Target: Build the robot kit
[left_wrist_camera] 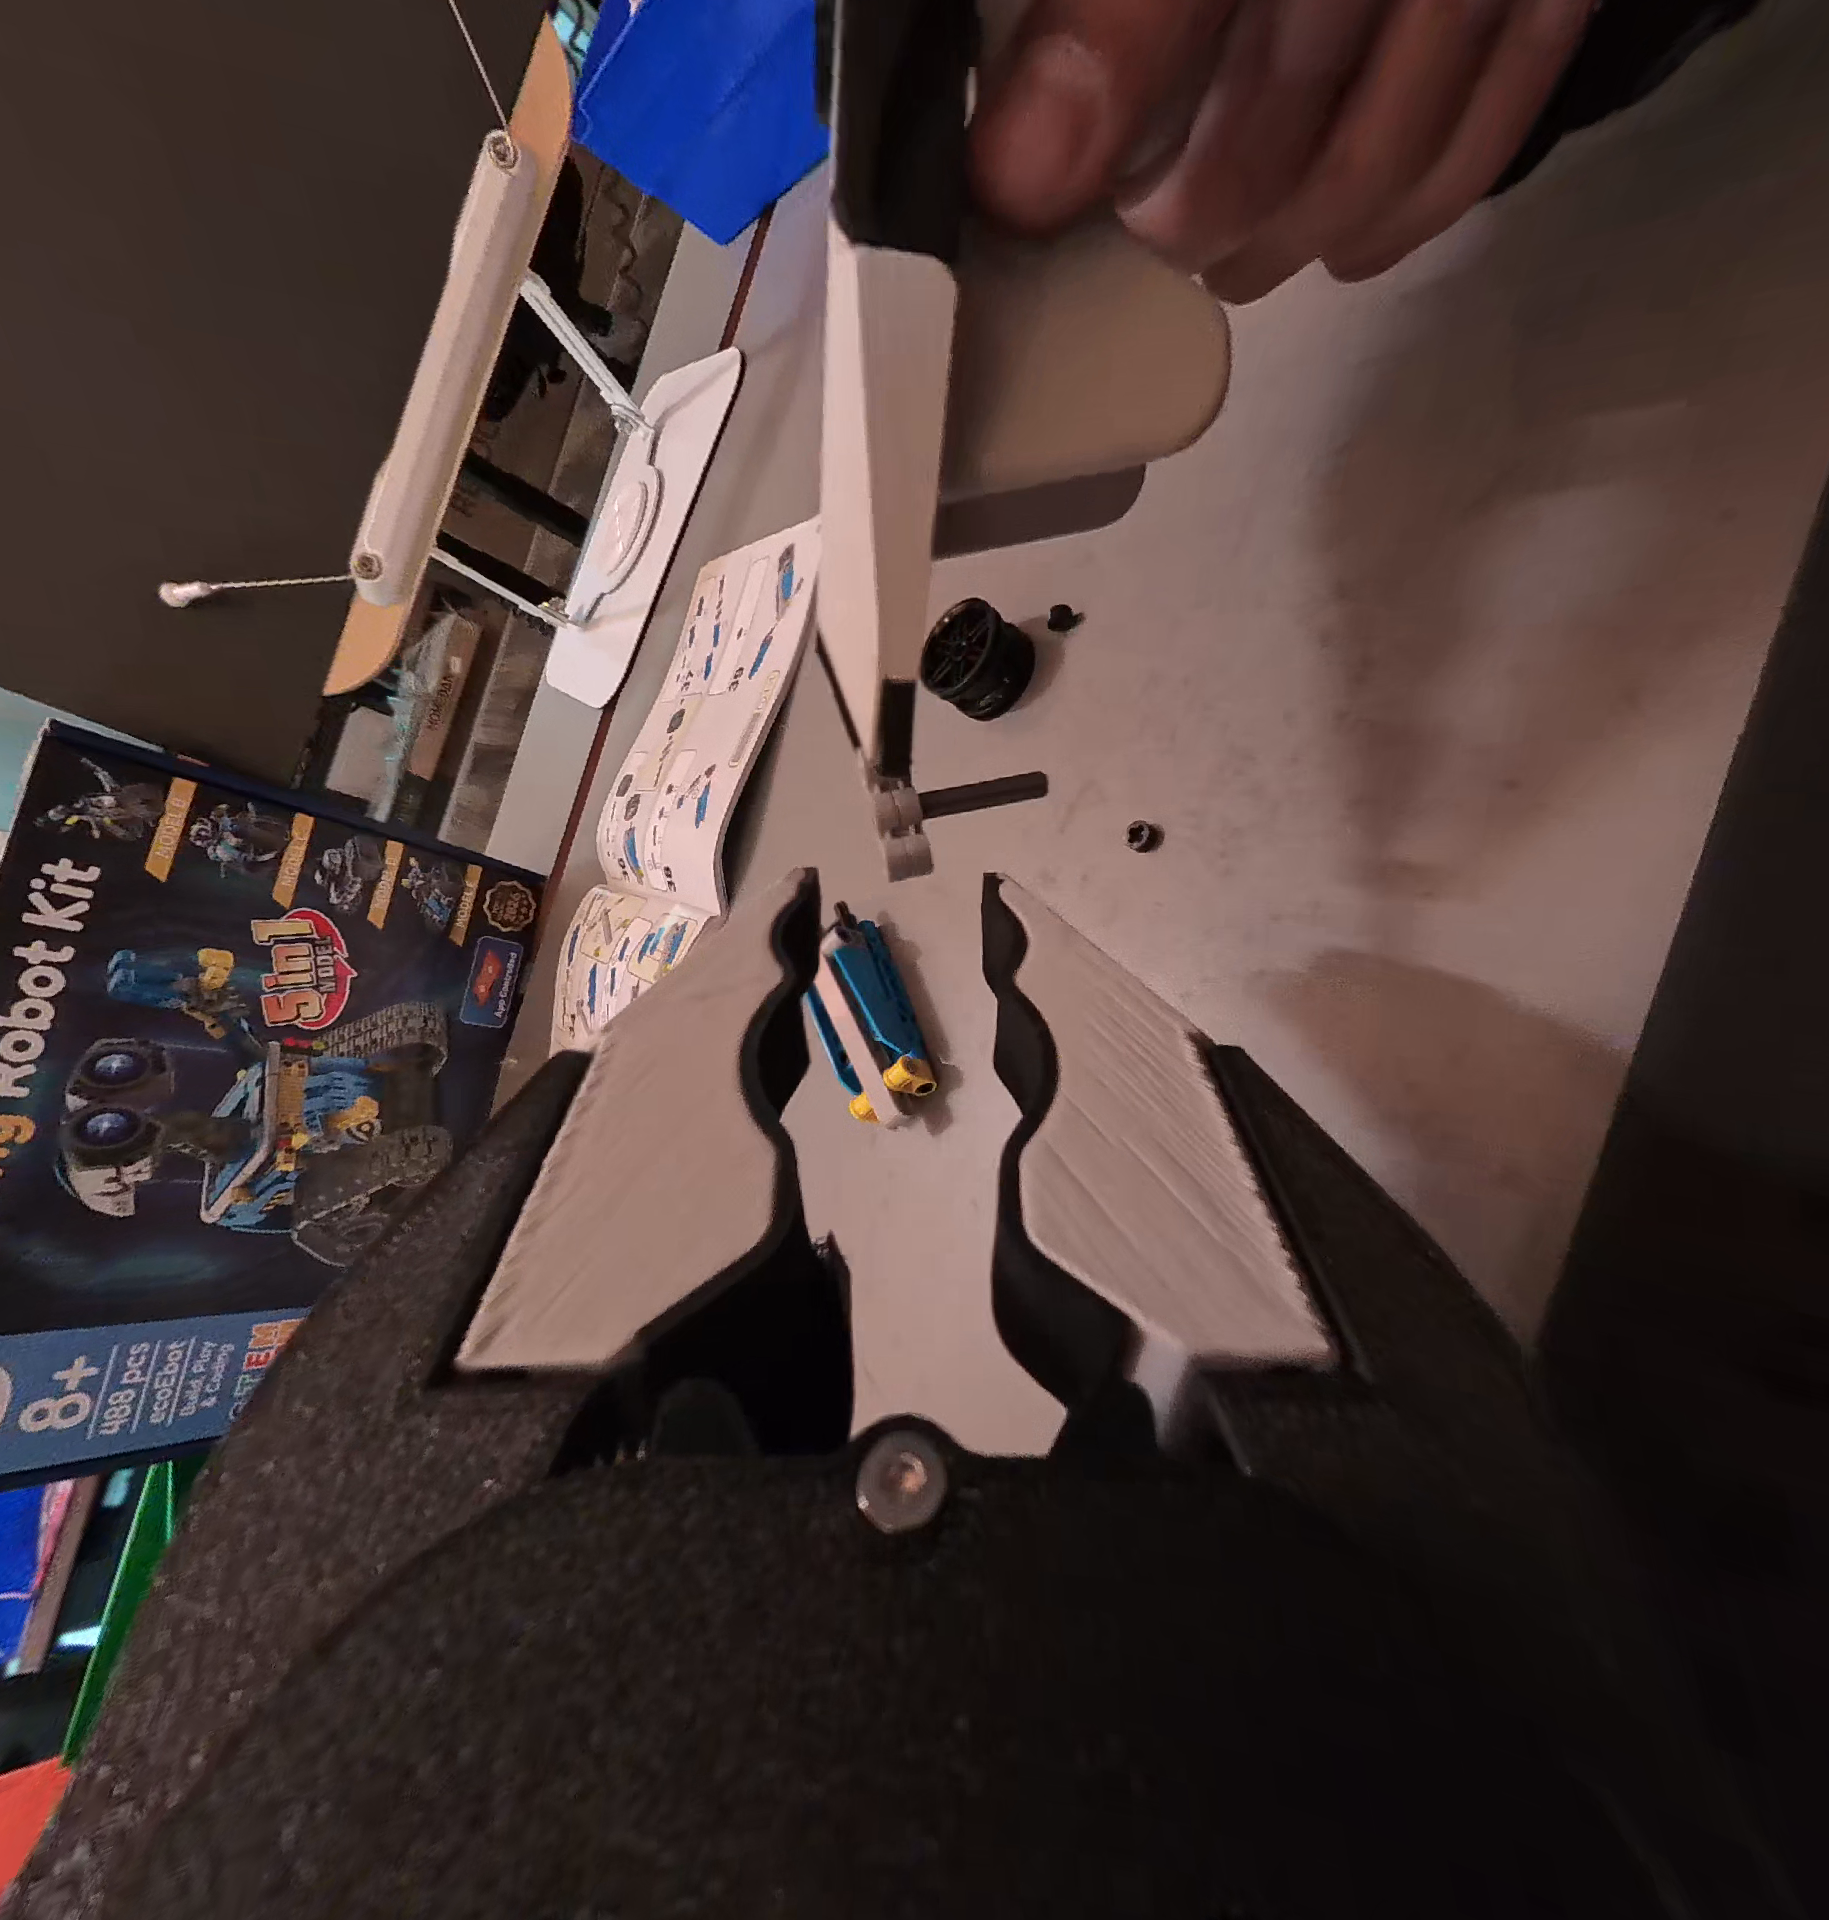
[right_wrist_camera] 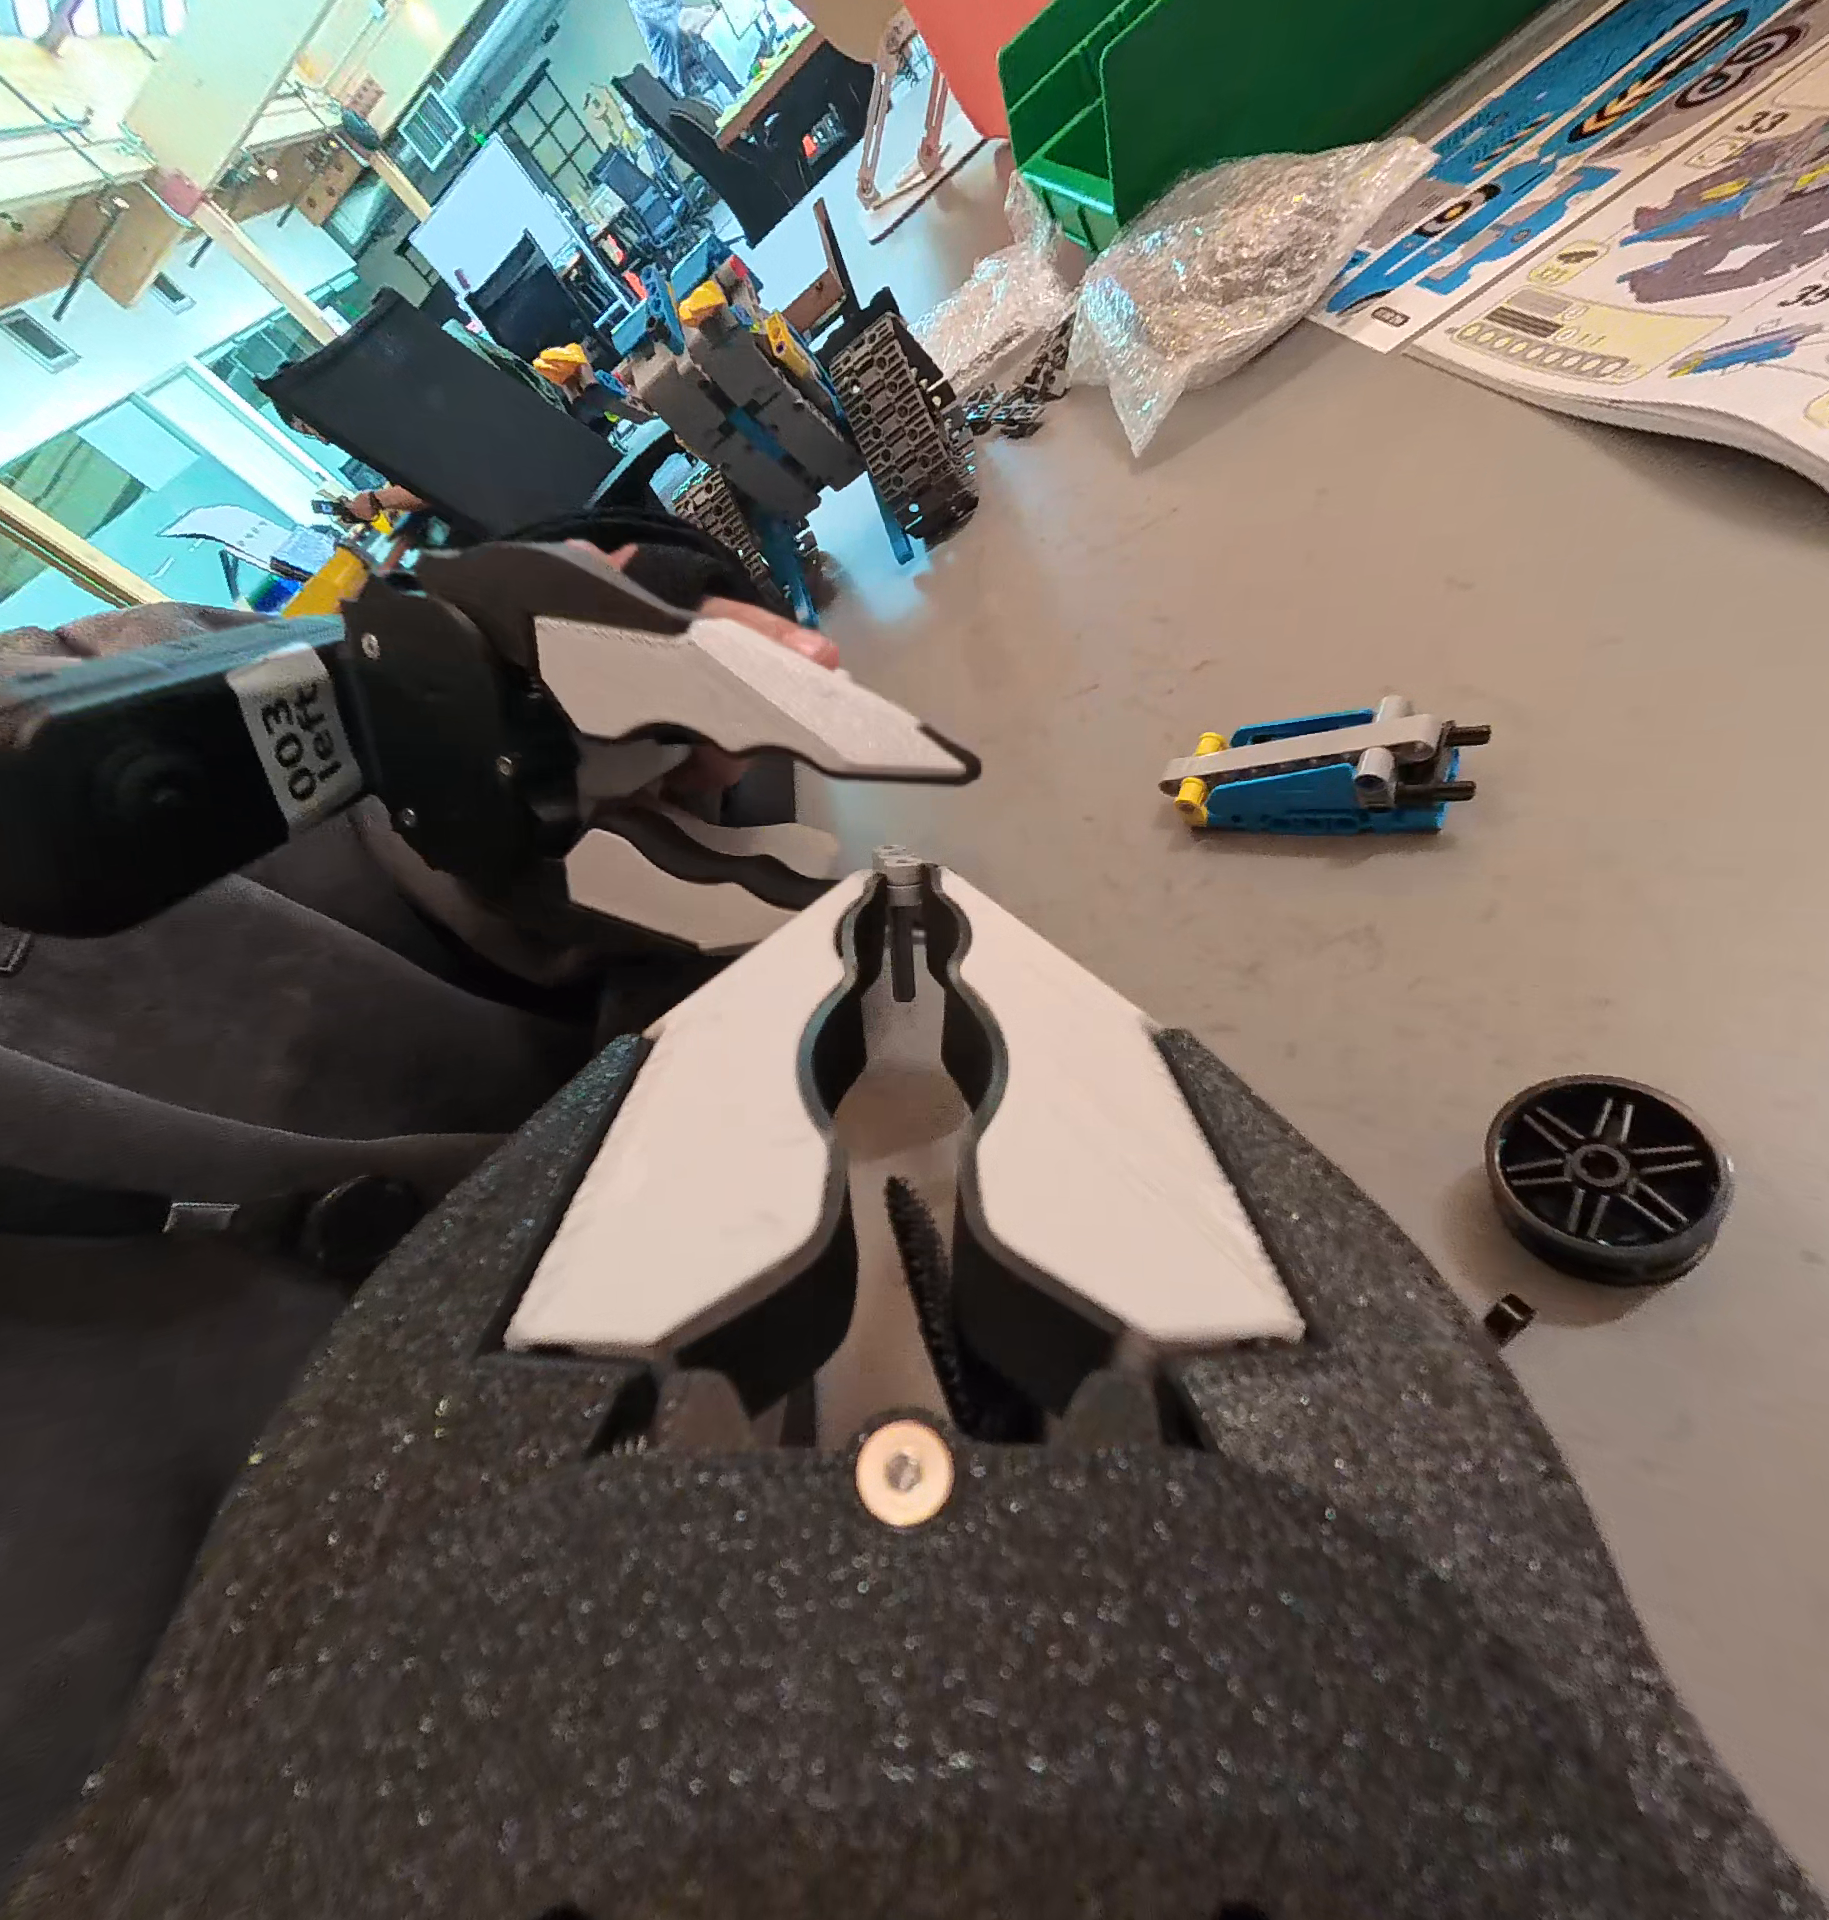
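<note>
My left gripper [left_wrist_camera: 899, 888] is open and empty, low over the grey table [left_wrist_camera: 1305, 727]. A small blue, grey and yellow brick assembly [left_wrist_camera: 870, 1018] lies on the table between its fingers, apart from both. My right gripper [right_wrist_camera: 902, 881] is shut on a small grey connector [right_wrist_camera: 897, 860] with a dark axle [right_wrist_camera: 902, 961] through it. In the left wrist view the right gripper [left_wrist_camera: 894, 764] comes down from above, with the connector [left_wrist_camera: 905, 836] and axle [left_wrist_camera: 983, 795] just beyond my left fingertips. In the right wrist view the open left gripper [right_wrist_camera: 889, 826] is at left and the assembly [right_wrist_camera: 1325, 774] lies farther right.
A black wheel [right_wrist_camera: 1606, 1174] and a tiny dark piece [right_wrist_camera: 1509, 1317] lie at right. A tracked brick robot [right_wrist_camera: 816, 416], plastic bags [right_wrist_camera: 1201, 270], green bins [right_wrist_camera: 1201, 94] and an open booklet [right_wrist_camera: 1668, 260] stand behind. A kit box [left_wrist_camera: 193, 1091] and white lamp [left_wrist_camera: 629, 509] are at left. Only a small space, under 4 cm, lies between the two pairs of fingers.
</note>
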The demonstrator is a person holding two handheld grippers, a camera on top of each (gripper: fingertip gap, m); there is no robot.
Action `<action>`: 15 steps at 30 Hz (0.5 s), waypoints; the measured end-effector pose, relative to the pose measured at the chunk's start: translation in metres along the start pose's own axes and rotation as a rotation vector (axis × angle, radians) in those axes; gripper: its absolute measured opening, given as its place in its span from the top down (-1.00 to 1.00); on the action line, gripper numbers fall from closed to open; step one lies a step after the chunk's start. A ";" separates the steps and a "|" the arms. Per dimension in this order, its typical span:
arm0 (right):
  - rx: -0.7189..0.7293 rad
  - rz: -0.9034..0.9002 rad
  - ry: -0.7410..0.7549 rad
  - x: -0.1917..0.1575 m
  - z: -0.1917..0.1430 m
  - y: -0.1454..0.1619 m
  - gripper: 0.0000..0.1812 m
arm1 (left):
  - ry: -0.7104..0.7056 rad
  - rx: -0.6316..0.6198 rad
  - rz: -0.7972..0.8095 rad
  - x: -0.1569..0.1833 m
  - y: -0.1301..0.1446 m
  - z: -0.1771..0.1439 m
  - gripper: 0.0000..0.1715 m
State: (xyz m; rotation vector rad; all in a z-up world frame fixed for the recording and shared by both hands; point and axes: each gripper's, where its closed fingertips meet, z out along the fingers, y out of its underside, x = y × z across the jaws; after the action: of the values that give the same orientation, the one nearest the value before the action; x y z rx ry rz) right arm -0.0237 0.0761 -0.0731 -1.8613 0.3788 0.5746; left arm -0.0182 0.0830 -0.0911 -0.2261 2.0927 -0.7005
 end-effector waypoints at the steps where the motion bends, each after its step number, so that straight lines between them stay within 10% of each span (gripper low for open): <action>1: -0.001 0.006 -0.003 0.000 0.000 0.000 0.93 | -0.007 0.002 0.002 0.000 0.000 0.001 0.68; 15: -0.025 0.047 -0.015 0.002 0.003 0.005 0.93 | -0.098 0.015 0.094 0.004 -0.003 0.007 0.88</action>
State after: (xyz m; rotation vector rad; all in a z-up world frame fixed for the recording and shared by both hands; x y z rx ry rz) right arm -0.0259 0.0772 -0.0792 -1.8751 0.4085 0.6274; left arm -0.0151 0.0756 -0.0957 -0.1497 1.9909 -0.6362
